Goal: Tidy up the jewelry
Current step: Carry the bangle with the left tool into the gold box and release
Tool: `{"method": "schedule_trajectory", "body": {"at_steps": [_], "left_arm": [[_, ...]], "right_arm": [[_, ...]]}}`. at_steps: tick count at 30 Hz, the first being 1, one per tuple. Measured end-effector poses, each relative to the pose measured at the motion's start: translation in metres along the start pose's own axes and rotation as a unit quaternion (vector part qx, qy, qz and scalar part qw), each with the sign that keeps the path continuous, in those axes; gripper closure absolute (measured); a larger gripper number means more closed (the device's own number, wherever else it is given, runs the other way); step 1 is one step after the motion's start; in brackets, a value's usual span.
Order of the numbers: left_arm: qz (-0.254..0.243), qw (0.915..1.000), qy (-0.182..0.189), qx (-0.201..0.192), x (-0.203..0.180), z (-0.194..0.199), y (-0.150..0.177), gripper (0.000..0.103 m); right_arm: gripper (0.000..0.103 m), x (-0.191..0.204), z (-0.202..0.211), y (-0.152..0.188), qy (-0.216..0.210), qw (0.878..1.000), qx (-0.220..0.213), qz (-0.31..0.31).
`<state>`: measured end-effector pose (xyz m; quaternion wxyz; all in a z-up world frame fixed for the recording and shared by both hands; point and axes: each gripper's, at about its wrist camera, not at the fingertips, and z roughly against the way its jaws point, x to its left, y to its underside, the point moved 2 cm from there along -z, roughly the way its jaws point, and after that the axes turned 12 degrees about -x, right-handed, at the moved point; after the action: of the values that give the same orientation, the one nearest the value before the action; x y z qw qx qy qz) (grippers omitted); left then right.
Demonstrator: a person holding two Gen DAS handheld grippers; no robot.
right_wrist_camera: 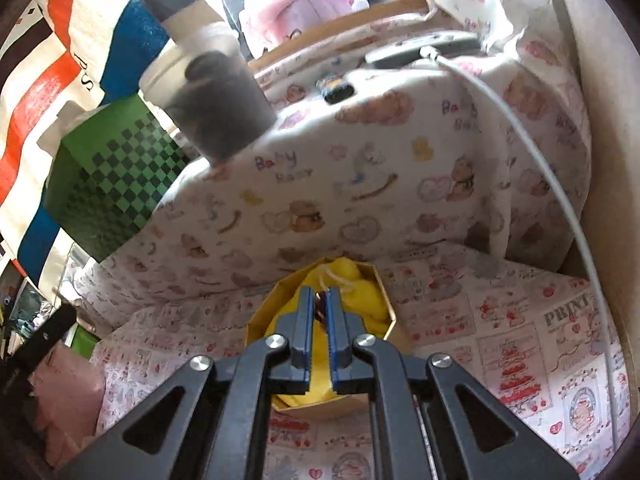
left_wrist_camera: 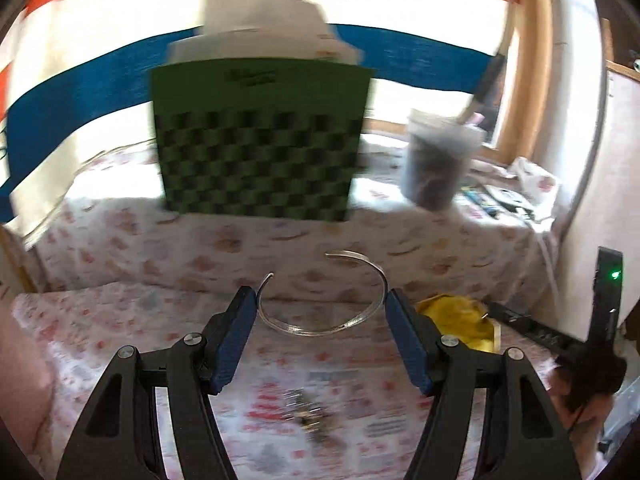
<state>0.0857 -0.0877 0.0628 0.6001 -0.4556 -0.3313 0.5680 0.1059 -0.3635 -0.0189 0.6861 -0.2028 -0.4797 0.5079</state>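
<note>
While the left claw (left_wrist_camera: 321,300) clamps a silver bangle (left_wrist_camera: 320,326), the right claw (right_wrist_camera: 319,300) pinches something small over a yellow-lined box (right_wrist_camera: 390,314).

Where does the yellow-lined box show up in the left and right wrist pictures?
Left wrist: yellow-lined box at lower right, just beyond the left gripper's right finger.
Right wrist: box at centre, behind the right gripper's nearly closed fingers.
Shared landmark: green checkered box.
</note>
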Motion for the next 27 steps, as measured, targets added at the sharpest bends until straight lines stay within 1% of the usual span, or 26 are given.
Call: {"method": "schedule_trajectory", "body": {"at_steps": [2, 4, 6, 8, 9, 10, 12, 14, 17, 19, 20, 21, 22, 23, 24, 27], "left_arm": [[-0.005, 0.9998, 0.018, 0.002, -0.02, -0.009, -0.002, 0.038], [-0.006, 0.9993, 0.037, 0.011, -0.038, -0.019, -0.002, 0.038], [-0.006, 0.9982, 0.055, 0.024, -0.057, -0.032, 0.001, 0.038], [-0.014, 0.9951, 0.086, 0.048, -0.078, -0.048, 0.008, 0.038], [-0.024, 0.9929, 0.097, 0.064, -0.091, -0.058, 0.014, 0.038], [-0.029, 0.9917, 0.096, 0.08, -0.102, -0.069, 0.021, 0.038], [-0.042, 0.99, 0.09, 0.1, -0.12, -0.088, 0.034, 0.038], [-0.05, 0.9875, 0.095, 0.115, -0.132, -0.1, 0.043, 0.038], [-0.05, 0.9821, 0.105, 0.148, -0.14, -0.116, 0.057, 0.037], [-0.053, 0.9797, 0.112, 0.157, -0.141, -0.119, 0.063, 0.037], [-0.057, 0.9794, 0.114, 0.156, -0.14, -0.12, 0.065, 0.037], [-0.058, 0.9796, 0.115, 0.154, -0.139, -0.118, 0.065, 0.035], [-0.055, 0.9804, 0.116, 0.149, -0.137, -0.116, 0.064, 0.033], [-0.048, 0.9813, 0.118, 0.144, -0.134, -0.113, 0.061, 0.028], [-0.039, 0.9821, 0.119, 0.14, -0.13, -0.11, 0.058, 0.025], [-0.021, 0.985, 0.114, 0.128, -0.114, -0.099, 0.044, 0.024]], "right_arm": [[0.088, -0.006, 0.008, -0.005, -0.008, 1.0, -0.007, -0.024], [0.084, -0.014, 0.015, -0.011, -0.009, 0.999, -0.017, -0.04], [0.082, -0.025, 0.025, -0.016, 0.01, 0.998, -0.035, -0.058], [0.071, -0.039, 0.029, -0.021, 0.038, 0.994, -0.051, -0.084], [0.068, -0.047, 0.031, -0.022, 0.057, 0.992, -0.058, -0.098], [0.063, -0.056, 0.03, -0.023, 0.066, 0.99, -0.062, -0.111], [0.062, -0.071, 0.027, -0.023, 0.074, 0.987, -0.056, -0.133], [0.062, -0.079, 0.024, -0.021, 0.078, 0.985, -0.049, -0.149], [0.061, -0.083, 0.022, -0.02, 0.075, 0.983, -0.042, -0.16], [0.058, -0.081, 0.022, -0.022, 0.074, 0.984, -0.044, -0.156], [0.056, -0.078, 0.023, -0.023, 0.072, 0.985, -0.046, -0.152], [0.055, -0.076, 0.023, -0.023, 0.07, 0.985, -0.048, -0.15], [0.051, -0.073, 0.024, -0.024, 0.068, 0.985, -0.05, -0.148], [0.049, -0.073, 0.026, -0.024, 0.066, 0.985, -0.052, -0.148], [0.048, -0.071, 0.027, -0.024, 0.063, 0.986, -0.055, -0.148], [0.047, -0.066, 0.029, -0.025, 0.063, 0.986, -0.061, -0.143]]}}
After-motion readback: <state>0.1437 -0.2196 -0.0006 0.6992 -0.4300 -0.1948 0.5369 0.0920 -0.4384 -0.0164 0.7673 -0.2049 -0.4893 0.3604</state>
